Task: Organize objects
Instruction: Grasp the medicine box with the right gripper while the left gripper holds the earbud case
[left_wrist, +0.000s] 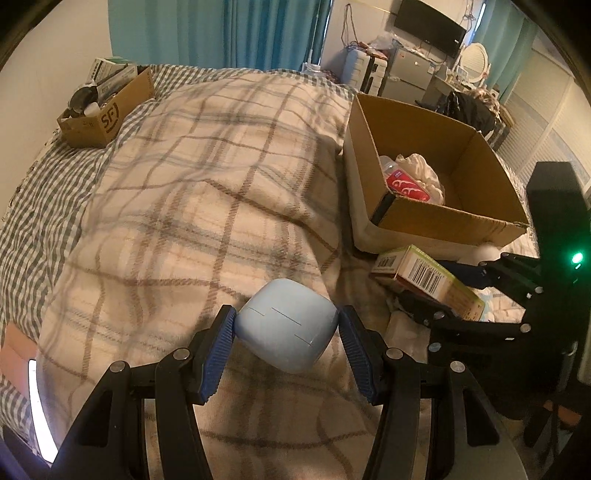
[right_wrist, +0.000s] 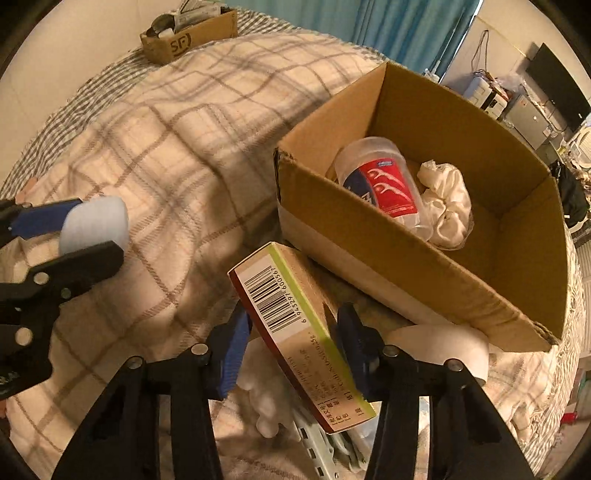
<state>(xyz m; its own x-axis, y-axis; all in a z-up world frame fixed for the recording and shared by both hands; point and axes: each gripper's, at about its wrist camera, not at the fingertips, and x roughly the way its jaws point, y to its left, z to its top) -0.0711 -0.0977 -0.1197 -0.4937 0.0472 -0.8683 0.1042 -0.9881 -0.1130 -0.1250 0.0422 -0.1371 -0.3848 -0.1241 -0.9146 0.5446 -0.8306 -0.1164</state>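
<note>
The left gripper (left_wrist: 287, 325) is clamped on a pale blue rounded case (left_wrist: 286, 323), both blue pads pressed to its sides, held just above the plaid blanket (left_wrist: 207, 177). The right gripper (right_wrist: 293, 338) grips a narrow carton (right_wrist: 295, 325) with a barcode on its side — tilted, its far end just beside the near wall of the open cardboard box (right_wrist: 436, 284) on the bed. Inside that box lie a clear tub with a red label (right_wrist: 384, 184) and crumpled white cloth (right_wrist: 447, 199) touching it — a smaller cardboard box (left_wrist: 107, 107) full of items sits well apart.
</note>
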